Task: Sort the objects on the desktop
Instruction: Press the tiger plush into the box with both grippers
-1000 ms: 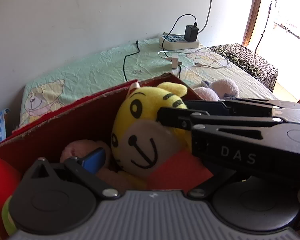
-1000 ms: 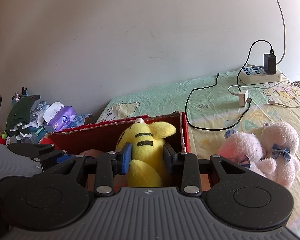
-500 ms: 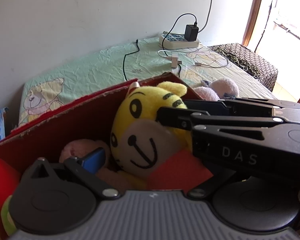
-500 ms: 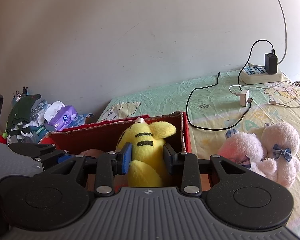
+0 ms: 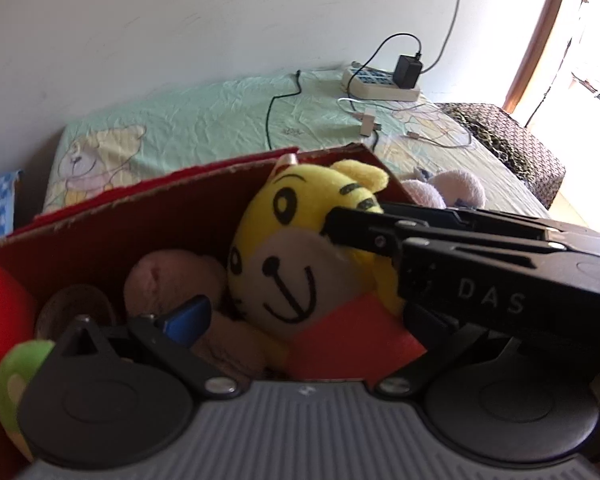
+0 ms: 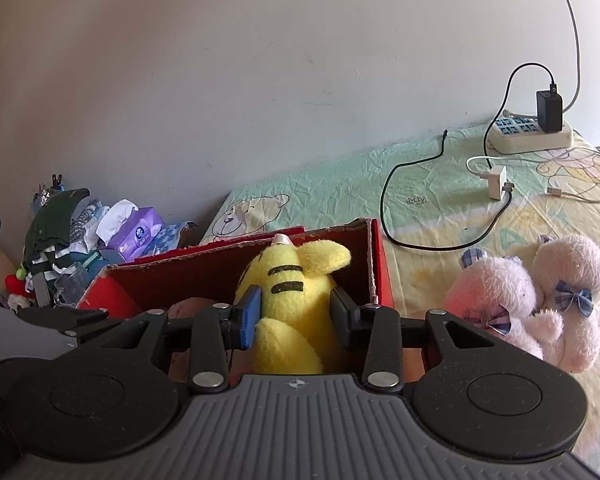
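A yellow tiger plush (image 6: 296, 292) stands in the right end of a red cardboard box (image 6: 220, 248). My right gripper (image 6: 296, 316) is shut on its body, one pad pressed to each side. In the left wrist view the tiger's face (image 5: 292, 248) looks toward me. The right gripper's fingers (image 5: 364, 232) reach in from the right against its head. My left gripper (image 5: 300, 320) is open and low over the box (image 5: 140, 200). Only its blue-padded left finger (image 5: 188, 316) shows; the other finger is hidden behind the right gripper. A brown plush (image 5: 168, 276) lies beside the tiger.
Two pink plush bears (image 6: 532, 300) lie on the sheet right of the box. A power strip (image 6: 528, 136), a white charger (image 6: 498, 178) and a black cable (image 6: 384, 208) lie farther back. A tissue pack (image 6: 138, 232) and piled clothes (image 6: 56, 232) sit at the left. A green and red toy (image 5: 16, 372) fills the box's left end.
The left gripper has shifted slightly, so more of the box's inside shows. The right gripper keeps the same hold on the tiger plush.
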Demonstrator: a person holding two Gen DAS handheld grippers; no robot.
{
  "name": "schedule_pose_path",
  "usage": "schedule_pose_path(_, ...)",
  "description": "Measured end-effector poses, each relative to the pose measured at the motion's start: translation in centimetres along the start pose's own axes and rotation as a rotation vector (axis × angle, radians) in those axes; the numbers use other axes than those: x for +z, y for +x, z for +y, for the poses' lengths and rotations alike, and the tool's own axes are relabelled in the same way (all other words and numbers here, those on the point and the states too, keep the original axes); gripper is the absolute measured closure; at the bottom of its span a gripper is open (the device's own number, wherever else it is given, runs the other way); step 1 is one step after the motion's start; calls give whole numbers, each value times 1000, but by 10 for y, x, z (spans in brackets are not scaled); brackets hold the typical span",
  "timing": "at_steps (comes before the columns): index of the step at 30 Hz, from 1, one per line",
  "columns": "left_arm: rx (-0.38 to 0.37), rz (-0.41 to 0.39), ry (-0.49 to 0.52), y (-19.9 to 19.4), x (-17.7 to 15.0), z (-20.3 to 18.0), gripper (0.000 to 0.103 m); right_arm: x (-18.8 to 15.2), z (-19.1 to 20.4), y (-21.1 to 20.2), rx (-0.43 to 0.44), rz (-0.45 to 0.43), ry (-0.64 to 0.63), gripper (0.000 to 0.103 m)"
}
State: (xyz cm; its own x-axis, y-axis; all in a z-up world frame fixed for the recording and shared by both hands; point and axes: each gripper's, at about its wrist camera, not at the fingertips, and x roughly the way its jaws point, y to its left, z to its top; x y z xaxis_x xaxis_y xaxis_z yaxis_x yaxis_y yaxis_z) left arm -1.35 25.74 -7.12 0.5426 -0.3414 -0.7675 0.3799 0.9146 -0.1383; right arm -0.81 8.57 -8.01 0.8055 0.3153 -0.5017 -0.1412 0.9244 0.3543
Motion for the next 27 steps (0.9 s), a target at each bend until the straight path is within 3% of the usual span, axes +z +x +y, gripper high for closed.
schedule_pose_path(16, 119, 39, -75, -9, -6, 6, 1, 0, -3, -2, 13, -9, 26, 63)
schedule_pose_path(27, 158, 56, -109, -7, -7, 3, 0, -1, -4, -7, 6, 1, 43, 63)
